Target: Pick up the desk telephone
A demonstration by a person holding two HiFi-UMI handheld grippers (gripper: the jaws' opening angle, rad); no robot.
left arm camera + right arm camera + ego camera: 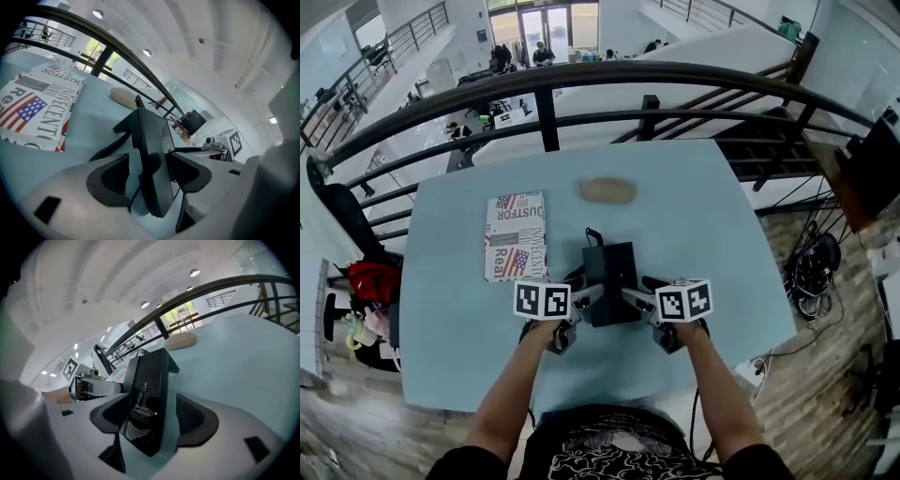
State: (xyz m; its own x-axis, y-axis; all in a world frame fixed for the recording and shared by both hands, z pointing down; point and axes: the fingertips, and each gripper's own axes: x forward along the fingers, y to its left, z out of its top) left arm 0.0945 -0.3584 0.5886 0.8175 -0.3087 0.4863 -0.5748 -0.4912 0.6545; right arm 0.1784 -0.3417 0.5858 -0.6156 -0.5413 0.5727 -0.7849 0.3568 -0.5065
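The black desk telephone (609,277) sits on the pale blue table (722,244), near its front middle. My left gripper (581,298) reaches in at the phone's left side and my right gripper (636,298) at its right side. In the left gripper view the phone's edge (152,154) stands between the open jaws of the left gripper (147,176), with table showing beside the left pad. In the right gripper view the phone (147,394) likewise stands between the spread jaws of the right gripper (152,416), a gap at the right pad. A coiled cord (105,150) trails from the phone.
A magazine with a flag print (516,234) lies left of the phone, and a beige oval pad (607,191) lies behind it. A dark railing (581,80) runs along the table's far edge. A red bag (373,281) sits on the floor at the left.
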